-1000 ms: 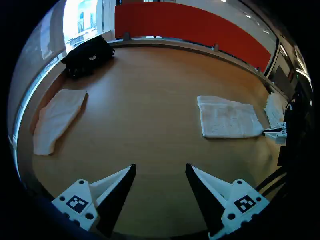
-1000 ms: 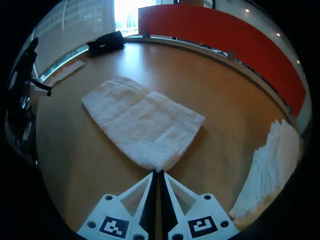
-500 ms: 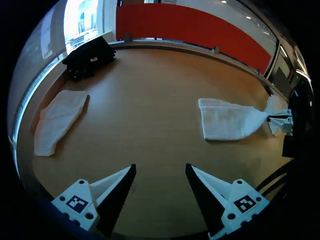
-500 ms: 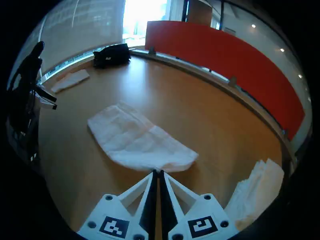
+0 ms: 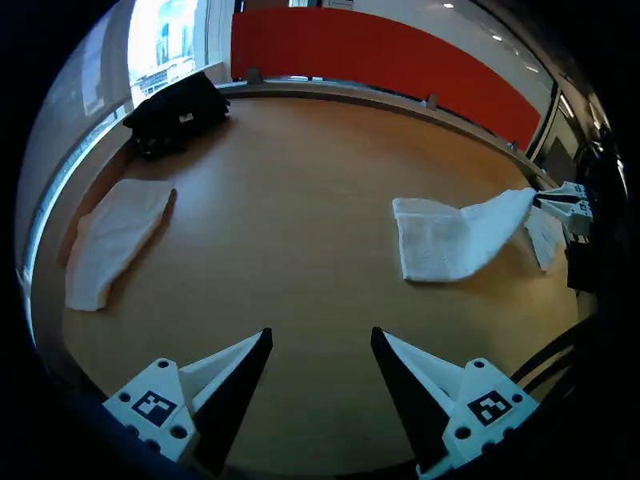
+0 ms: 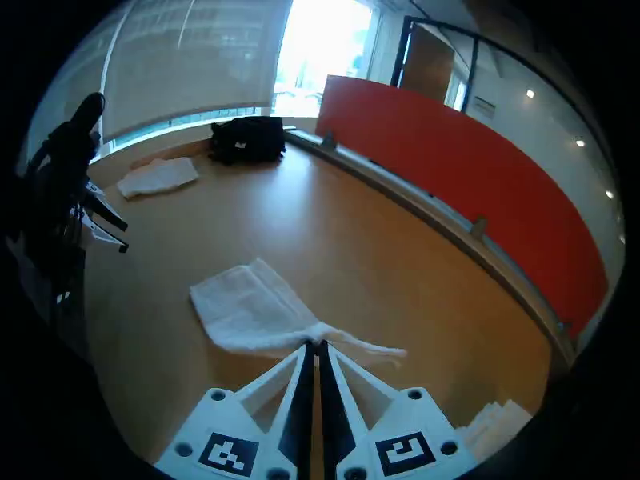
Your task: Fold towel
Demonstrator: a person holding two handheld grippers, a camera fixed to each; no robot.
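My right gripper (image 6: 318,350) pressed together, pinching towel (image 6: 248,308) corner, held above table (image 6: 360,224). Towel well apart from black bag (image 6: 248,140). My left gripper (image 5: 320,340) spread, holding nothing. Step, I judge: first fold. Next: carry corner toward bag-side edge, lay flat.

Black bag (image 5: 176,112) far ahead-left of fingers (image 5: 232,384); window (image 5: 160,40) behind it. Red panel (image 5: 376,56) ahead, along table (image 5: 304,200) far edge.
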